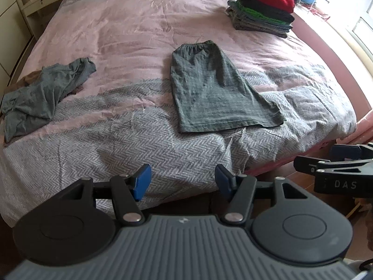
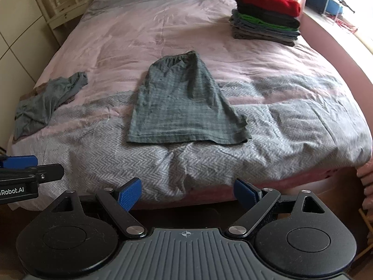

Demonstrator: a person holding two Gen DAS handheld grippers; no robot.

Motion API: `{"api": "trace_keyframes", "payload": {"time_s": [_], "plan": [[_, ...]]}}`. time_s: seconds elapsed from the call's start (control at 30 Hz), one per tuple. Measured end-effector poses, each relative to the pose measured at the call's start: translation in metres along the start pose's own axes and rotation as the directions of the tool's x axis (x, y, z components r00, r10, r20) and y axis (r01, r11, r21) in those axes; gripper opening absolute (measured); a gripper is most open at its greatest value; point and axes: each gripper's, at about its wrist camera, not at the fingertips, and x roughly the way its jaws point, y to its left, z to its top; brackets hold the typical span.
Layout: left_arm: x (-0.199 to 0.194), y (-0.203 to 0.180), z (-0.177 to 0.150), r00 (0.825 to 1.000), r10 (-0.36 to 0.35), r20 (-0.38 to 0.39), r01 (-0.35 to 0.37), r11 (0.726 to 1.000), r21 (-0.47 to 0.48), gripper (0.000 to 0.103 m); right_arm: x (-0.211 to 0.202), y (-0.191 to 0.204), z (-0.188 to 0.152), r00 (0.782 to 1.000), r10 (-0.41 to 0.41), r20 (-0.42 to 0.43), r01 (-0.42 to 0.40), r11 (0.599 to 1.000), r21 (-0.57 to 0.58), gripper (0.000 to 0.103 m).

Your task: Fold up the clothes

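Now, crumpled shirt (image 1: 44,88): lying left of the grey shorts (image 1: 216,93).
Grey shorts: lying flat, mid-bed (image 1: 139,35).
Folded pile (image 1: 263,9): sitting behind the shorts, right.
Left gripper (image 1: 181,182), right gripper (image 2: 186,193): both hanging apart, holding nothing.
Risk: pinching the blanket too, dragging the shorts crooked.

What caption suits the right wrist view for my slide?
Open right tool faces grey shorts laid flat on the bed.

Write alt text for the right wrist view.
Grey checked shorts lie flat mid-bed on a pink and grey duvet, in front of the open, empty right tool. A crumpled grey garment lies at left, a stack of folded clothes at far right, and the left tool shows at the left edge.
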Motion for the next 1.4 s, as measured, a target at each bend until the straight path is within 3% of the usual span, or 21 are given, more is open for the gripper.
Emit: {"api": "trace_keyframes", "payload": {"time_s": [0.37,0.57,0.73,0.87,1.0,1.03,1.07,1.1,1.2,1.33,1.4], "plan": [[0.039,-0.015,0.036,0.997,0.031,-0.070,-0.034,0.998,-0.045,0.057,0.037,-0.025,0.043,0.996,0.044,-0.074,-0.048,0.997,-0.055,0.089],[0.065,-0.007,0.061,0.998,-0.051,-0.042,0.046,0.993,-0.112,0.057,0.058,-0.070,0.078,0.994,0.068,-0.090,-0.071,0.997,-0.025,0.089],[0.097,0.018,0.072,0.995,-0.102,-0.017,0.096,0.969,-0.226,0.050,0.086,-0.134,0.104,0.982,0.173,-0.076,-0.165,0.982,0.094,0.089],[0.132,0.033,0.072,0.987,-0.160,-0.009,0.150,0.940,-0.306,0.046,0.124,-0.191,0.111,0.951,0.301,-0.069,-0.274,0.926,0.261,0.088],[0.168,0.049,0.067,0.969,-0.246,-0.005,0.223,0.888,-0.402,0.046,0.163,-0.223,0.101,0.919,0.386,-0.081,-0.327,0.861,0.389,0.087],[0.178,0.053,0.065,0.964,-0.265,-0.001,0.240,0.875,-0.421,0.046,0.173,-0.227,0.098,0.909,0.408,-0.081,-0.342,0.844,0.414,0.083],[0.186,0.058,0.064,0.959,-0.282,0.004,0.255,0.862,-0.437,0.046,0.182,-0.231,0.095,0.899,0.431,-0.080,-0.356,0.826,0.438,0.073],[0.195,0.062,0.063,0.957,-0.291,0.009,0.264,0.854,-0.448,0.046,0.191,-0.235,0.091,0.889,0.452,-0.079,-0.369,0.807,0.461,0.072],[0.216,0.074,0.061,0.943,-0.333,0.018,0.302,0.830,-0.469,0.044,0.218,-0.248,0.083,0.879,0.471,-0.068,-0.369,0.764,0.530,0.072],[0.244,0.086,0.060,0.909,-0.417,0.010,0.365,0.783,-0.503,0.044,0.244,-0.263,0.077,0.858,0.511,-0.043,-0.390,0.704,0.593,0.072],[0.254,0.088,0.060,0.902,-0.431,-0.004,0.373,0.786,-0.493,0.044,0.254,-0.269,0.077,0.840,0.543,-0.028,-0.416,0.675,0.609,0.072]]}}
